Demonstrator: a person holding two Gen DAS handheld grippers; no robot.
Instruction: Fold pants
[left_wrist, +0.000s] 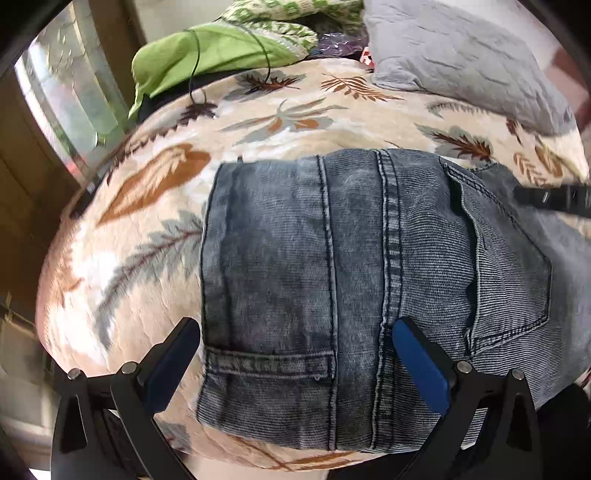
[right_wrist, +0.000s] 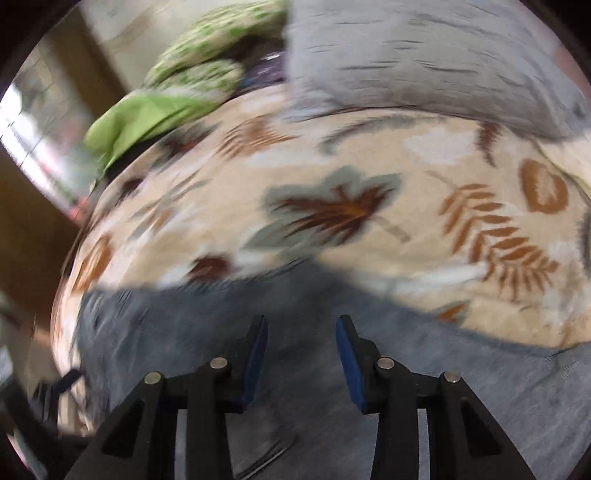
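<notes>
While the jeans (left_wrist: 332, 280) lie folded into a compact block on the leaf-print blanket (left_wrist: 155, 206), seat side up with a back pocket (left_wrist: 509, 266) and a belt loop showing, the fold looks close to done; the step in hand seems to be a last tidy or one more fold across. In the right wrist view the denim (right_wrist: 192, 339) runs on as a blurred grey-blue band toward the right edge, so part of the garment may yet need bringing over, though the blur leaves that uncertain.

Over the near edge of the block, the left gripper (left_wrist: 295, 350) points steeply down, its jaws spread wide with cloth under the gap and neither blue pad pressing. Over the denim band, the right gripper (right_wrist: 301, 354) points down too, jaws at a middling gap, and nothing is pinched between them. Its black finger (left_wrist: 550, 199) also shows at the right edge of the left view.

Next, a pinch on a free edge would be needed, then a level carry across.

Beyond lie a grey pillow (left_wrist: 461, 59) and a green cloth (left_wrist: 207, 51).
</notes>
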